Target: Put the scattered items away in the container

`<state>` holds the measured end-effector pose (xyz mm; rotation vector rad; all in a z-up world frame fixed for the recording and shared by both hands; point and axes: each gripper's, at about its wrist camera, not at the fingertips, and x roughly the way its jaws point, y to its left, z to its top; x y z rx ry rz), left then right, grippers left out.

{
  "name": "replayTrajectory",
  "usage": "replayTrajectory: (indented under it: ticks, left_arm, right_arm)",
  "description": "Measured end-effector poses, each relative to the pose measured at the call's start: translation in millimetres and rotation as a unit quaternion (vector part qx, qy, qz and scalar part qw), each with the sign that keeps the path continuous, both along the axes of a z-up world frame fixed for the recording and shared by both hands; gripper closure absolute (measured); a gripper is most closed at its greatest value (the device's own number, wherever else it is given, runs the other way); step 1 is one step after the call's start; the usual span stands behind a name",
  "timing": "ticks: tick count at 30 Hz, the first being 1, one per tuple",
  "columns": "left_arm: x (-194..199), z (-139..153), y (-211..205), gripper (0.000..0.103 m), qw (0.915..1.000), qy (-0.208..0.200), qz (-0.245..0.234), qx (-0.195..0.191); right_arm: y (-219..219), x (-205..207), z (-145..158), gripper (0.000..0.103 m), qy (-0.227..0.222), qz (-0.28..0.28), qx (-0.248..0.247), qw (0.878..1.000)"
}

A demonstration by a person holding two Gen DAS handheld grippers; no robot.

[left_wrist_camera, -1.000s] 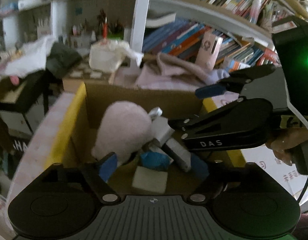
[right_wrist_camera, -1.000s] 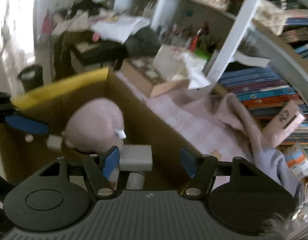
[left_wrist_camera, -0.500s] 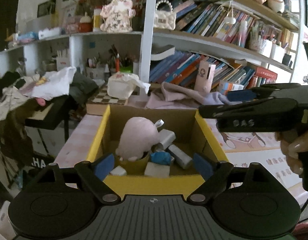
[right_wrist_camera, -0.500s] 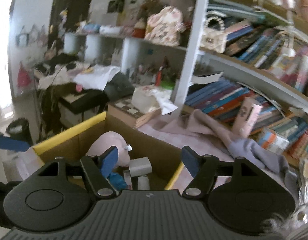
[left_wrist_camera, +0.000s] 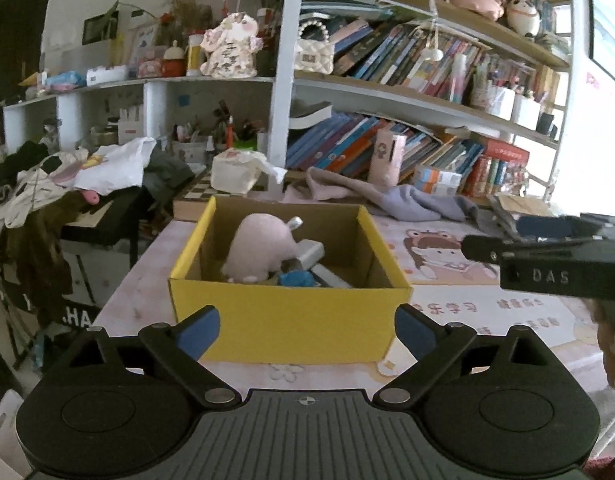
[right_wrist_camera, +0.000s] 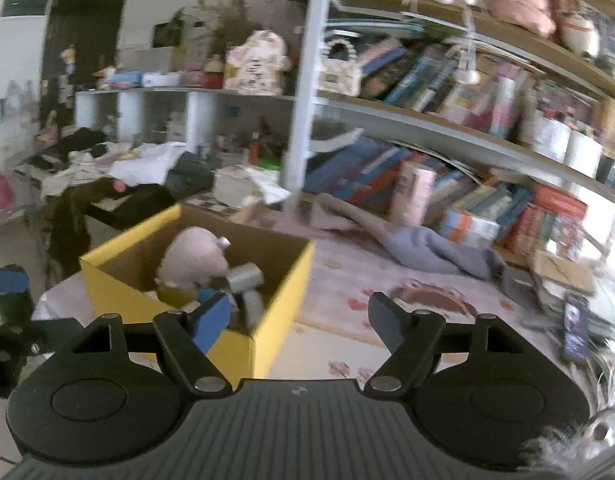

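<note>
A yellow cardboard box point(left_wrist_camera: 287, 312) point(right_wrist_camera: 263, 332) stands on the pink patterned table. Inside it lie a pink plush toy point(left_wrist_camera: 261, 250) point(right_wrist_camera: 193, 258), a grey block point(left_wrist_camera: 311, 254) point(right_wrist_camera: 245, 276), a blue item point(left_wrist_camera: 295, 279) and other small pieces. My left gripper point(left_wrist_camera: 307, 330) hangs in front of the box's near wall, jaws opening, nothing between them. My right gripper point(right_wrist_camera: 299, 318) sits right of the box over the table, jaws opening and empty. It also shows as a black arm point(left_wrist_camera: 547, 256) at the right edge of the left wrist view.
Crumpled pink and grey cloths point(left_wrist_camera: 391, 198) lie behind the box. Bookshelves point(left_wrist_camera: 407, 80) packed with books and toys fill the background. A wrapped white bundle point(left_wrist_camera: 237, 170) sits on a chequered board. Clothes pile on a dark stand point(left_wrist_camera: 67, 184) at left. A phone point(right_wrist_camera: 575, 330) lies at right.
Both grippers have pulled back out of the box and risen, jaws widening. The box, close up before, now shows whole in both views. The right gripper left the grey block inside.
</note>
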<state>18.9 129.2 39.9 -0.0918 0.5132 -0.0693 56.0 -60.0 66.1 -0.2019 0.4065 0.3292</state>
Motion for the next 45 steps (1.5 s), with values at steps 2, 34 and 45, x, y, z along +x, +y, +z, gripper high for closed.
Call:
replayTrajectory:
  ticks: [2,34,45]
  left_arm:
    - [-2,-1,-5,0.006,1.0000,0.002,-0.008,0.002]
    - [-16,-40,-54,0.005,0.9933,0.099,-0.040,0.044]
    - [-15,-42,-59,0.000,0.9915,0.110,-0.050,0.049]
  right_arm:
    - [-8,-10,-3,0.025,-0.002,-0.021,0.001,1.000]
    - [-54,-66,-56,0.016,0.099,-0.117,0.007,0.988]
    - [-57,-64,-60,0.007,0.119,-0.118,0.005,0.986]
